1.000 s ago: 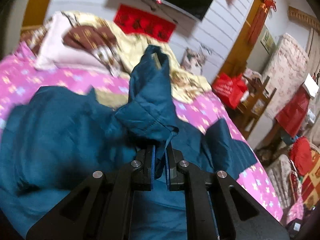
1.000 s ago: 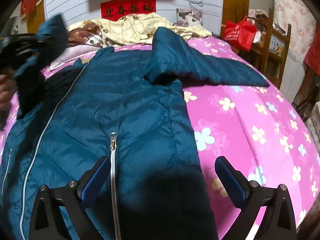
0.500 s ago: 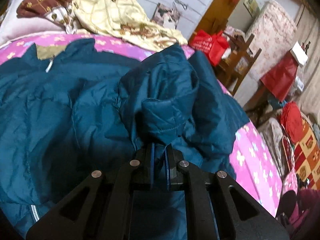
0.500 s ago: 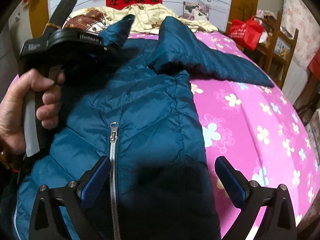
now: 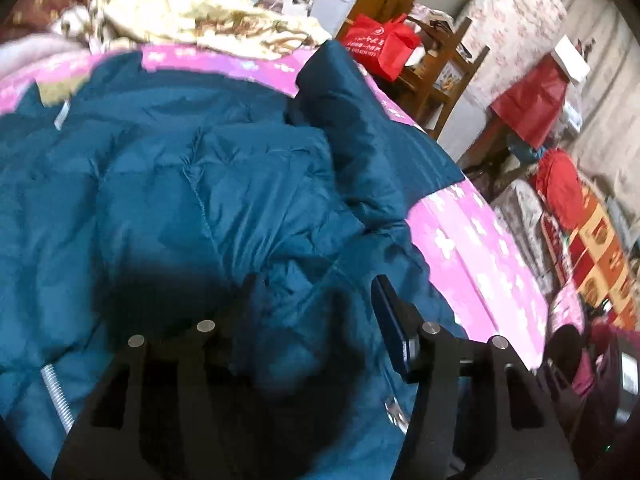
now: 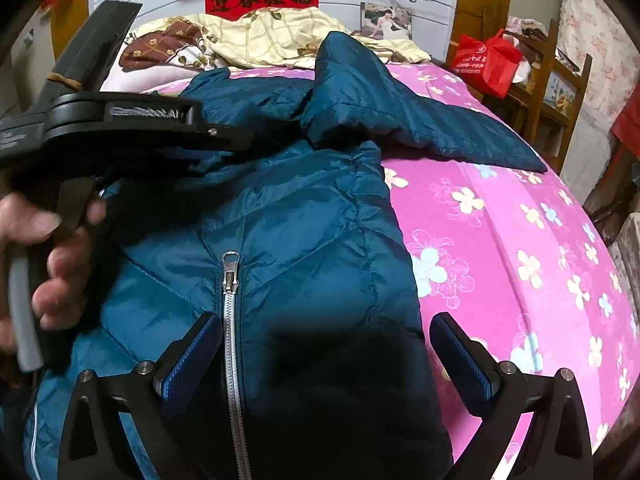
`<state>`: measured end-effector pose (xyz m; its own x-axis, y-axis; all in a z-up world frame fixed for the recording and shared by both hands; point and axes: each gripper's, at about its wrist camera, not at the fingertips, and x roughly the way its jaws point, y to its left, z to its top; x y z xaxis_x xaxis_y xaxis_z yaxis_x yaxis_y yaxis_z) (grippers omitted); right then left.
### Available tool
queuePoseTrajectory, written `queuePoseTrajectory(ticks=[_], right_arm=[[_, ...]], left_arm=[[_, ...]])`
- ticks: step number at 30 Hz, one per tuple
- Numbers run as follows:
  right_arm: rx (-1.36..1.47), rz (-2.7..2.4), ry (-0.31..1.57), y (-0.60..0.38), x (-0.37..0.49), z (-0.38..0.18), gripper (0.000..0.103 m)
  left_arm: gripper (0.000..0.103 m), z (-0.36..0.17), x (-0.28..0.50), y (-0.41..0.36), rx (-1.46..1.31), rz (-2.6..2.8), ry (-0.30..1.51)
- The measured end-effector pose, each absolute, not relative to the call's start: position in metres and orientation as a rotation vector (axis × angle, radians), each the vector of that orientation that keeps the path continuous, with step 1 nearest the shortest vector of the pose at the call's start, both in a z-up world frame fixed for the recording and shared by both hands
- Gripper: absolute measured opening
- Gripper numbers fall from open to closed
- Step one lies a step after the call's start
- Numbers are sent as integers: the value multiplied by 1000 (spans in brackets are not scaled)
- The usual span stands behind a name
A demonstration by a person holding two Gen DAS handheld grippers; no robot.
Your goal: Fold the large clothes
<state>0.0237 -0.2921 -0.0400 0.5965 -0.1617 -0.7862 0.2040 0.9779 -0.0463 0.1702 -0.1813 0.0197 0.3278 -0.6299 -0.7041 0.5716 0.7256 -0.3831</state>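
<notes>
A large teal padded jacket (image 6: 300,220) lies front up on the bed, its silver zipper (image 6: 230,300) closed. One sleeve (image 5: 224,200) is folded across the chest; the other sleeve (image 6: 420,128) stretches right over the sheet. My left gripper (image 5: 312,320) hovers low over the folded sleeve with its jaws opening; puffy fabric bulges between them, and the pads do not press it. In the right wrist view a hand (image 6: 52,264) holds that gripper's body (image 6: 120,120) at the left. My right gripper (image 6: 326,356) stands open above the jacket's lower front, astride the zipper.
The pink flowered bedsheet (image 6: 512,240) is bare to the right of the jacket. A yellow quilt (image 6: 272,36) and pillows are heaped at the head. Beyond the bed's right edge stand a wooden shelf with a red bag (image 6: 486,60) and cluttered furniture (image 5: 540,92).
The left gripper swung the sleeve across the jacket and down, then its jaws parted and let the sleeve go. The right gripper has stayed in place.
</notes>
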Motion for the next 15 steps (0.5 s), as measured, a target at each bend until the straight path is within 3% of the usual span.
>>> queuePoseTrajectory(ticks=[5,8,15], right_arm=[[101,-231,822,-296,21,-25,103],[131,-210,728,-297,29,-4,103],[126,-10,709,-259,118,25,103]], left_arm=[[56,54,155,-121,-61,-645,848],[63,64,158,-51,-53,-416,779],[63,34,171,96,-268,23,761]])
